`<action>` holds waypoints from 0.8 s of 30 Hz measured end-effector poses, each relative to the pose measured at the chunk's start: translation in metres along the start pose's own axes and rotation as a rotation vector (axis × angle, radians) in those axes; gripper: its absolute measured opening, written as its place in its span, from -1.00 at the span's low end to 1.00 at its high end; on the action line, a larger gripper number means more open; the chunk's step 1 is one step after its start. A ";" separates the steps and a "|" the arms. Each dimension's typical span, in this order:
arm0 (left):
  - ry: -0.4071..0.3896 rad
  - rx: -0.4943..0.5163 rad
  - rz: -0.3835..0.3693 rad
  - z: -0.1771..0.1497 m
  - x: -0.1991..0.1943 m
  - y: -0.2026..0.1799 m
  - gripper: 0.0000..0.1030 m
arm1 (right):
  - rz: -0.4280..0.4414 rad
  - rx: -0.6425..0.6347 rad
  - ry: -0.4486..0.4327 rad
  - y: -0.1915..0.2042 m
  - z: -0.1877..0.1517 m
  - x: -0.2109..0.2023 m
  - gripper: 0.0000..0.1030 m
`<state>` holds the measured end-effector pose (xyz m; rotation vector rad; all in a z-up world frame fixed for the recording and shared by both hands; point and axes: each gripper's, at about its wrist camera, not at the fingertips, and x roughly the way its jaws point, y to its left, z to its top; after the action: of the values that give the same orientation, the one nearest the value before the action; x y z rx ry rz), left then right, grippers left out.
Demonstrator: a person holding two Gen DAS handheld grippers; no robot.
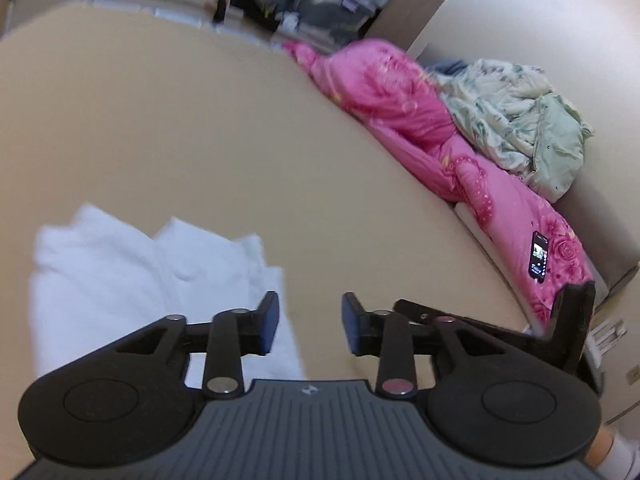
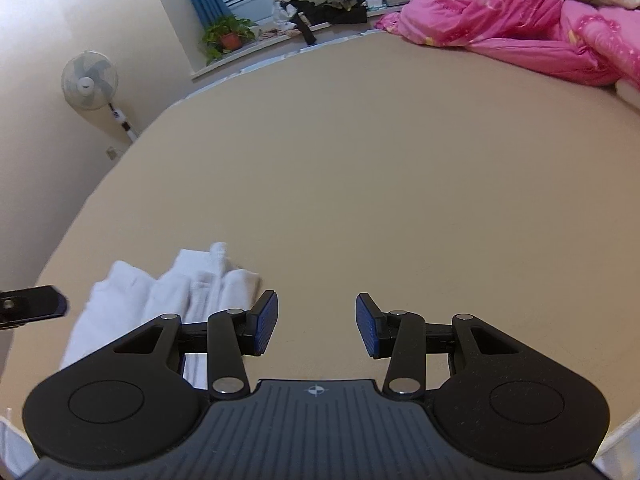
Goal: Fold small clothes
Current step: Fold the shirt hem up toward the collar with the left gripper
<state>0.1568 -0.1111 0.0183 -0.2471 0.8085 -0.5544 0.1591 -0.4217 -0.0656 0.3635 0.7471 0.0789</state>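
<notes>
White garment on bed – both tongs parted, nothing held

Left tongs (image 1: 310,322) and right tongs (image 2: 316,322): empty, jaws apart over bare tan bed (image 2: 360,160). White garment (image 1: 132,268) – soft, thick, bunched in lumpy folds – lies at 9 o'clock of each. Best pinch an outer edge, lay it flat, then fold. Far, 2 o'clock: pink quilt (image 1: 404,96).

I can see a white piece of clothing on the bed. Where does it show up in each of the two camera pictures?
Left wrist view: the white garment lies lower left on the tan bed, partly behind the left finger.
Right wrist view: the white garment again sits lower left, left of the open jaws.
Shared landmark: the pink quilt, on the right in both views.
</notes>
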 end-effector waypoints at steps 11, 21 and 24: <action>-0.002 0.156 0.155 -0.065 -0.079 0.081 -0.22 | 0.282 -0.039 0.161 0.051 -0.014 0.028 -0.13; 0.008 0.151 0.046 -0.087 -0.049 0.068 0.06 | 0.288 0.022 0.180 0.058 -0.012 0.063 -0.13; 0.030 0.094 0.022 -0.083 -0.044 0.078 0.06 | 0.304 0.049 0.187 0.060 -0.010 0.077 -0.13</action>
<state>0.0997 -0.0218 -0.0427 -0.1442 0.8110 -0.5752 0.2118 -0.3474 -0.1012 0.5194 0.8750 0.3858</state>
